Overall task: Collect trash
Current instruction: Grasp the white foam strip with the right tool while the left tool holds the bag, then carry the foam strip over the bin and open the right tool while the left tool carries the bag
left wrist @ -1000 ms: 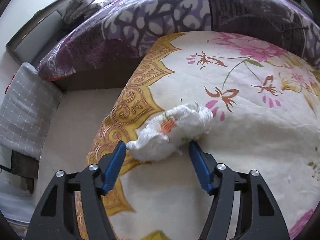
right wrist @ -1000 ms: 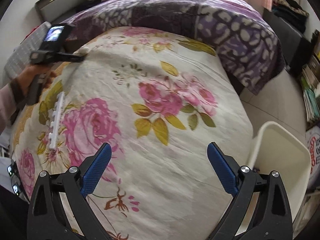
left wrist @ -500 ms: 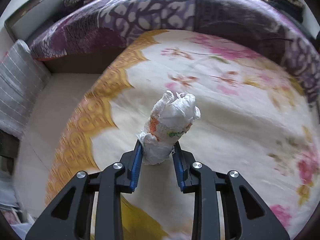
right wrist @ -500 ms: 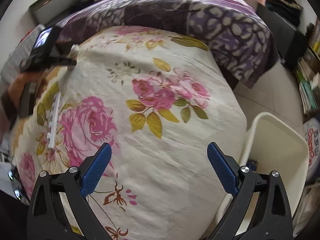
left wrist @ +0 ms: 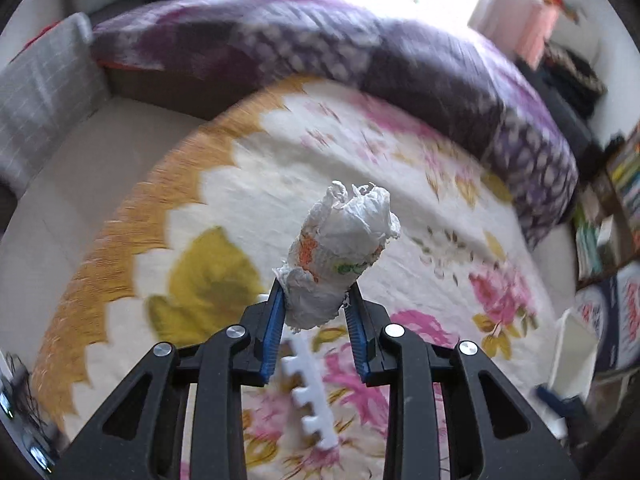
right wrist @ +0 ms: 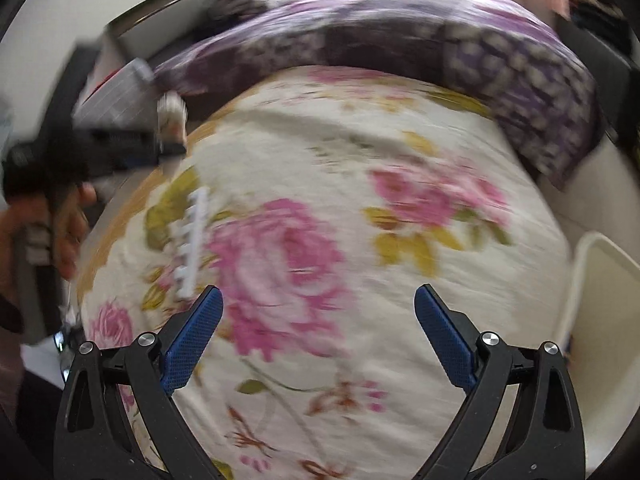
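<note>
Between the blue pads of my left claw sits the crumpled white wad of tissue, clamped at its lower end and standing up past the fingertips, with orange and green print showing on its side. It is lifted clear of the bed, over the flowered cream cover with its mustard border. Just under the claw, a white toothed plastic strip lies flat on the cover among the pink roses. From my right wrist view I see the same strip lying lengthwise near the left edge of the bed, and further left the left claw itself, blurred, with the white wad at its tip and the person's hand on the handle. My right claw hangs over the near part of the cover with its fingers spread wide apart and nothing between them. At the right edge of the bed stands a cream-white bin, also visible in the left wrist view beside a blue and white box. A purple patterned quilt is bunched along the far side of the bed, and a grey checked cushion leans on the far left
</note>
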A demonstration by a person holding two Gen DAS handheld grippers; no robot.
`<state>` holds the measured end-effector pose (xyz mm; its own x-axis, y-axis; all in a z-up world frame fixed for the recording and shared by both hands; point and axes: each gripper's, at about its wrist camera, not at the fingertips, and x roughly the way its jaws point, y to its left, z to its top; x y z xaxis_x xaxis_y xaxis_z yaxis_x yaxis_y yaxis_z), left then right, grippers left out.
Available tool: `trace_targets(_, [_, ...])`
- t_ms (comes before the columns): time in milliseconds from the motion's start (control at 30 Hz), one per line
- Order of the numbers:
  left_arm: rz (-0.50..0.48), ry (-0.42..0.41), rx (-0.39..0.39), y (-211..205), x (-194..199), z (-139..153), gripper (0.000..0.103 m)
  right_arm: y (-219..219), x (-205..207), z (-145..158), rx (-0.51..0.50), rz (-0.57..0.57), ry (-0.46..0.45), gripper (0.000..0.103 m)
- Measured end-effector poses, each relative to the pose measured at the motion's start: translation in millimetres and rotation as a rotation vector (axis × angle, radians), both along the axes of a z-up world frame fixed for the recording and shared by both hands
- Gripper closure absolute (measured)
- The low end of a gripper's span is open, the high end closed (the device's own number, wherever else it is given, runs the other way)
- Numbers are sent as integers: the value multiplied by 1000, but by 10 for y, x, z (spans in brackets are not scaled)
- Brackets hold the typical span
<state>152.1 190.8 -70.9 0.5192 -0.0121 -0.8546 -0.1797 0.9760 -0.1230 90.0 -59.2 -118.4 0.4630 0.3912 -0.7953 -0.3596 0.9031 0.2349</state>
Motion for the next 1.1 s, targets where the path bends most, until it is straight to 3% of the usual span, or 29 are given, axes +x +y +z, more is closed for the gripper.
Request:
trace_targets(167, [53, -105, 127, 240, -294, 296, 73, 741, -181, -105, -42, 176, -68, 10])
trace_targets(400, [79, -178, 128, 454, -379, 538, 73, 1342, -58, -381, -56, 240, -71, 15])
trace_targets(500, [76, -182, 125, 452, -357, 554, 72, 1532, -9, -501, -126, 259, -73, 30])
trace_targets(567, [75, -170, 123, 452, -346, 520, 72, 1599, 24, -564, -167, 264, -68, 58])
trace_targets(600, [76, -165, 121, 456, -346, 507, 72, 1605, 17, -569, -185, 257, -83, 64])
trace_targets(633, [77, -163, 119, 459, -355, 500, 72, 1592, 16, -559, -188, 254, -93, 82])
trace_targets(700, [84, -164, 117, 469, -361, 494, 72, 1520, 47, -532, -147, 235, -61, 81])
trace_targets(833, [98, -170, 95, 484, -368, 514, 73, 1266, 37, -330, -106, 176, -84, 82])
trace_targets(1100, [63, -208, 97, 221, -414, 591, 72, 709, -16, 171, -114, 50, -157, 82])
